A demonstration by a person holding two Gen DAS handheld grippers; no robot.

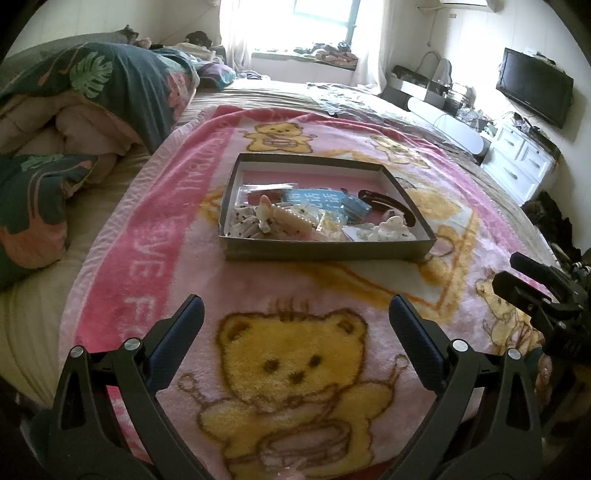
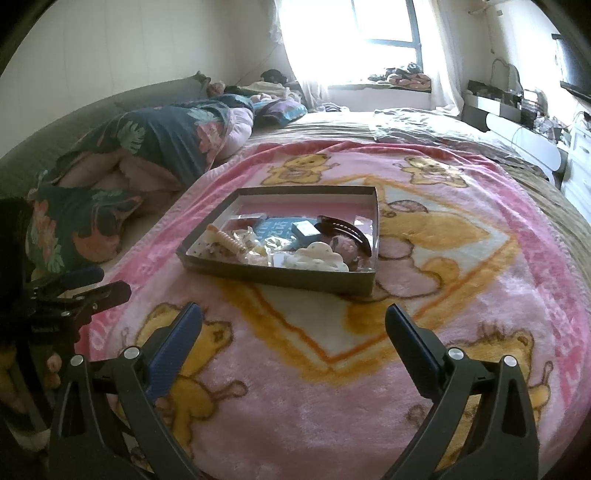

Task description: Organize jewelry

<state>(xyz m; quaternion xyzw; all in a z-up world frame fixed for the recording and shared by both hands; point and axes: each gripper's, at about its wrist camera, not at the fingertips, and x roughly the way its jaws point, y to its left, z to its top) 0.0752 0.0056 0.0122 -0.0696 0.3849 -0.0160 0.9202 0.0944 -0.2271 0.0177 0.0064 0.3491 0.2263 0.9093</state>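
Left wrist view shows the shallow cardboard box (image 1: 325,247) lying flat on the pink teddy-bear blanket (image 1: 295,295), well ahead of the fingertips. Its contents crowd the near half: a dark curved hair clip (image 1: 391,205) at the right, a white flower-shaped clip (image 1: 391,229) near the front wall, a blue printed card (image 1: 314,201) in the middle, and a cream beaded clip (image 1: 291,218) to the left. Small clear bags lie among them, though what they hold is too blurred to tell. The far half of the box shows its bare pink floor.

The left gripper (image 1: 295,321) hovers over a yellow bear on the blanket, its fingers spread wide with nothing between them. The right gripper (image 2: 293,325) is likewise wide apart and empty, above the blanket just short of the box's near right corner.

Beyond the blanket lie a folded leaf-print quilt (image 1: 99,88) at the left, a bright window (image 2: 369,29), a wall-mounted television (image 1: 533,86) and white drawers (image 1: 517,162).
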